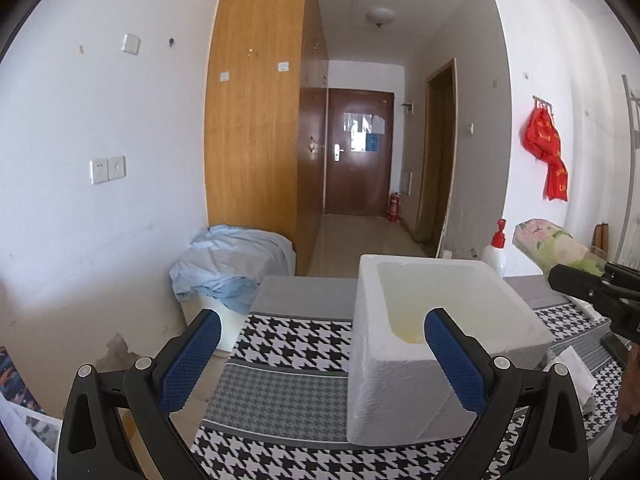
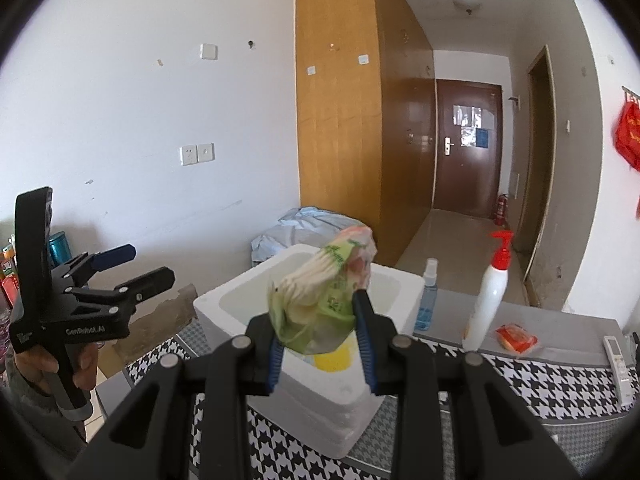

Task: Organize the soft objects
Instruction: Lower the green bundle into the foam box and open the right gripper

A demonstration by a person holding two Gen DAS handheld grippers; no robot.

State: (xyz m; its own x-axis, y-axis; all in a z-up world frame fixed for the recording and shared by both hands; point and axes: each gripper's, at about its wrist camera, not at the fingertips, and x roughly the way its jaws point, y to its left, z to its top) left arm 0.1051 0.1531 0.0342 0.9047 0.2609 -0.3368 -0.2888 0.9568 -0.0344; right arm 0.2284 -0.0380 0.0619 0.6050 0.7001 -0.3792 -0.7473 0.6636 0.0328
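The right gripper (image 2: pixel 320 344) is clamped on a soft green-and-pink printed plastic pack of pale tissue (image 2: pixel 320 296), blue pads pressing its lower end; the pack hangs raised over the open white foam box (image 2: pixel 224 304), clear of its rim; the left gripper (image 1: pixel 320 360) stands wide apart with nothing between its blue pads, beside the box's near wall; the box rests on a black-and-white houndstooth cloth (image 1: pixel 292 344); a white pump bottle with a red top (image 2: pixel 490 296) stands beyond it.
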